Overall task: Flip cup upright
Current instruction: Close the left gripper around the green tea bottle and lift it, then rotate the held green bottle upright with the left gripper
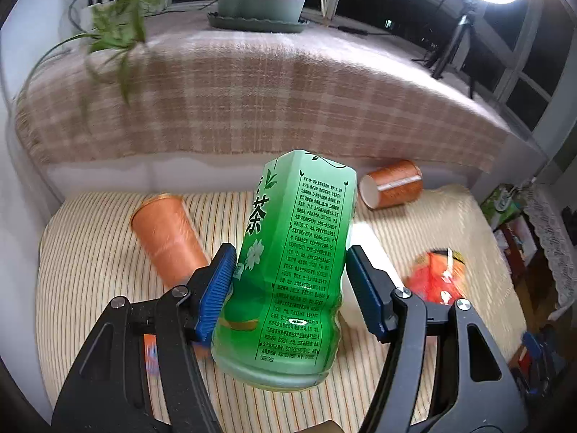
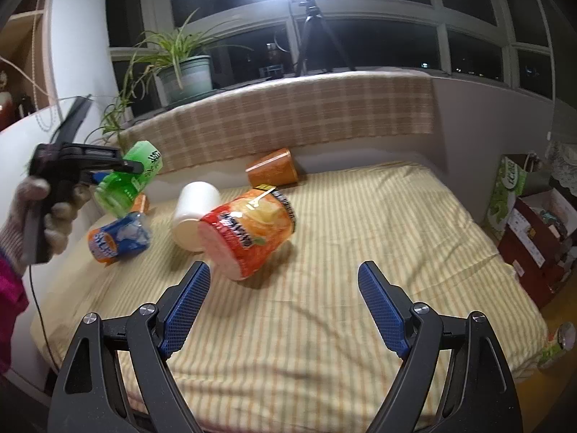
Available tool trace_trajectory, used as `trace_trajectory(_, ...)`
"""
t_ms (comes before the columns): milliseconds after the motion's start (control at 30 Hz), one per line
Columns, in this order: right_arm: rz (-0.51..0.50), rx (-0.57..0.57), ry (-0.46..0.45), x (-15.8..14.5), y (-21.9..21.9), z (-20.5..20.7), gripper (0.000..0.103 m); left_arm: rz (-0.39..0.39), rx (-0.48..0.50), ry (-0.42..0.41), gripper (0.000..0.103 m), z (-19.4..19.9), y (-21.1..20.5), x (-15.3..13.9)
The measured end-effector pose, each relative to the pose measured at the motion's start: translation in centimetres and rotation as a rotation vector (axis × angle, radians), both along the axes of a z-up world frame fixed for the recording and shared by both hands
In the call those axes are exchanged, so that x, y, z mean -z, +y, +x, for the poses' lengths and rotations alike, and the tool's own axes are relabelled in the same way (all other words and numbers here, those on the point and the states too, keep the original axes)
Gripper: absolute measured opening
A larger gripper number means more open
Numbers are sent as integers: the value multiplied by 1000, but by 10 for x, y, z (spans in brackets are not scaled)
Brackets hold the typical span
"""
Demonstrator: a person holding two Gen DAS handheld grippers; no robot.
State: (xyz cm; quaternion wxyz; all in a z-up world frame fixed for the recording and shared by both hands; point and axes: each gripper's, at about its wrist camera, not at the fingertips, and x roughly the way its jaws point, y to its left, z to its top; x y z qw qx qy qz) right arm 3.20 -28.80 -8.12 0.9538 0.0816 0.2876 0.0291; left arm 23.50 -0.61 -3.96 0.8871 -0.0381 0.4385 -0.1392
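Note:
My left gripper (image 1: 288,270) is shut on a green tea cup (image 1: 288,270) and holds it tilted above the striped bed; the right wrist view shows that gripper (image 2: 122,169) and the cup (image 2: 128,184) in the air at the left. My right gripper (image 2: 283,301) is open and empty over the bed, just short of an orange-red noodle cup (image 2: 249,234) lying on its side. A white cup (image 2: 194,213), a blue-orange cup (image 2: 119,240) and brown paper cups (image 2: 274,173) (image 1: 167,241) (image 1: 393,184) also lie tipped over.
The striped bed cover (image 2: 360,252) reaches a plaid-draped headboard ledge (image 2: 288,119) with a potted plant (image 2: 184,72) and a ring light tripod (image 2: 313,29). Boxes and a green pack (image 2: 505,195) stand off the bed's right edge.

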Motion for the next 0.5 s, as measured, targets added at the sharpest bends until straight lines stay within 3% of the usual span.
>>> trace_trajectory(100, 3, -21, 3, 2, 8, 1, 84, -38, 11, 4, 65, -28, 17, -7)
trace_trajectory(233, 16, -50, 23, 6, 15, 5, 84, -71, 14, 26, 65, -66, 16, 3)
trace_trajectory(333, 35, -75, 48, 10, 19, 11, 84, -115, -4, 46, 65, -94, 14, 20)
trace_trajectory(500, 76, -121, 107, 19, 26, 24, 84, -258, -72, 138, 65, -122, 16, 60)
